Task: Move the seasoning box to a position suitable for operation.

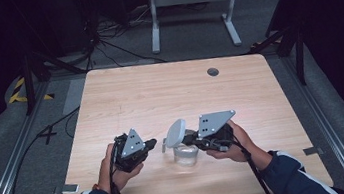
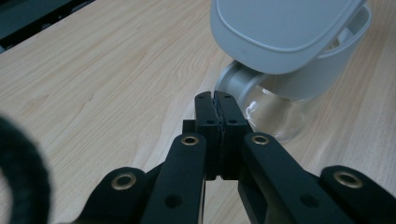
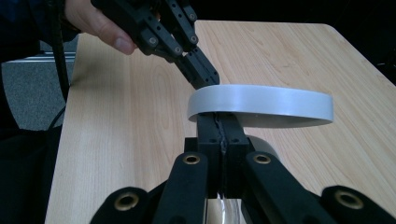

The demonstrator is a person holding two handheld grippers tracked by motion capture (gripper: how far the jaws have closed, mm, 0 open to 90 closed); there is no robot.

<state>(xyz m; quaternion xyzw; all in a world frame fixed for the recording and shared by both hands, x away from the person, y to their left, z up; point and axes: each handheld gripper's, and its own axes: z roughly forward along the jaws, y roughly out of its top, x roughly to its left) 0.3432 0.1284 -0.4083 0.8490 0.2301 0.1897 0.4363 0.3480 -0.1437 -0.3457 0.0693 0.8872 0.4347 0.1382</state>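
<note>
A clear jar (image 1: 186,155) stands on the wooden table (image 1: 169,92) with its white hinged lid (image 1: 175,133) tilted up. In the left gripper view the lid (image 2: 280,32) hangs over the jar's glass body (image 2: 275,116). My left gripper (image 2: 215,96) is shut with nothing between its jaws, and its tips sit beside the lid's hinge (image 2: 233,84). My right gripper (image 3: 219,122) is shut, its tips right up against the rim of the lid (image 3: 261,105). From the right gripper view, the left gripper (image 3: 205,77) reaches in behind the lid. Seen from above, the left gripper (image 1: 152,143) and right gripper (image 1: 197,141) flank the jar.
A small round grommet (image 1: 213,72) is set in the table's far side. Cables (image 1: 53,130) run over the floor at the left, and a white desk frame (image 1: 193,3) stands beyond the far edge. Metal rails (image 1: 12,163) run along both sides.
</note>
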